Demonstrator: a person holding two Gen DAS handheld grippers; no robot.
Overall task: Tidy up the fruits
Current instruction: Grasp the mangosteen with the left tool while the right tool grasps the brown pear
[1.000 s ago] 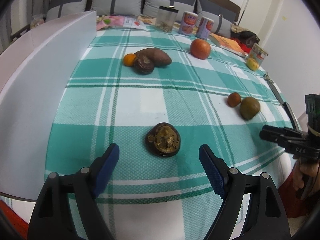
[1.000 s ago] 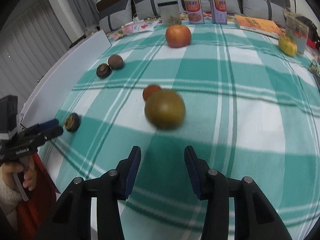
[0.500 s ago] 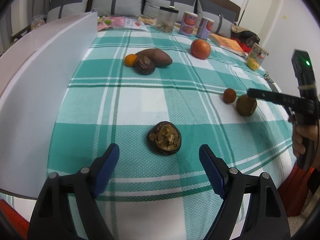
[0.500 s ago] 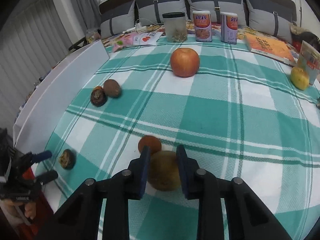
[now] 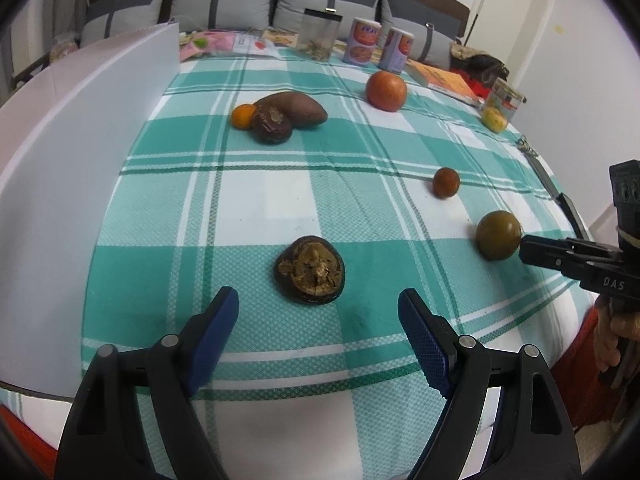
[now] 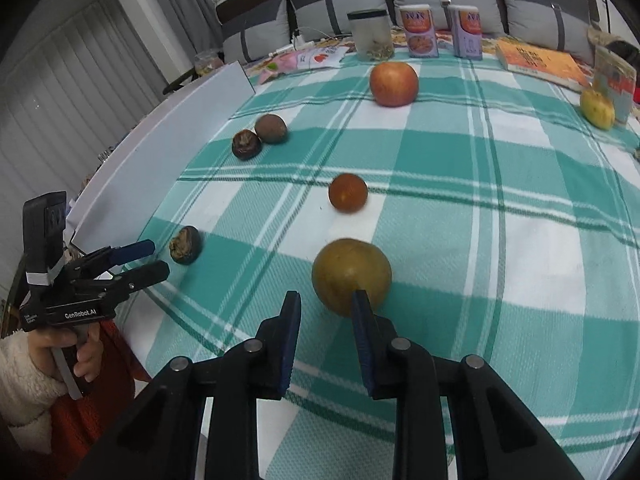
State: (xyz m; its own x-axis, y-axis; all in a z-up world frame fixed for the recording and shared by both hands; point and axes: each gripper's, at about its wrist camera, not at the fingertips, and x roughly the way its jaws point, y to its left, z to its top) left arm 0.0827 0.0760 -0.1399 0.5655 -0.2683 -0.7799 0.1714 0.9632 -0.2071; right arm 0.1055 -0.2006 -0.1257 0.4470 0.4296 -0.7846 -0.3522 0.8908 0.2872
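My left gripper [image 5: 318, 322] is open and empty, just short of a dark cracked fruit [image 5: 310, 275] on the green checked cloth [image 5: 248, 200]. My right gripper [image 6: 326, 306] is partly open with nothing between its fingers; a brown-green round fruit [image 6: 351, 276] lies just beyond its right finger. It also shows in the left wrist view [image 5: 498, 234]. A small red-orange fruit [image 6: 347, 192] lies beyond it. A red apple [image 6: 394, 83], a yellow fruit [image 6: 597, 109], and a group of a brown oblong fruit [image 5: 296, 108], a dark fruit [image 5: 272, 124] and a small orange [image 5: 242, 115] lie farther off.
A white board [image 5: 76, 152] stands along the cloth's left side. A jar [image 6: 370, 34], two cans [image 6: 420, 30], a book [image 6: 540, 62] and a carton [image 6: 614, 76] line the far edge, with cushions behind. The table edge is near both grippers.
My right gripper has opened a little and pulled back, leaving the brown-green fruit on the cloth. The left gripper has hardly moved.
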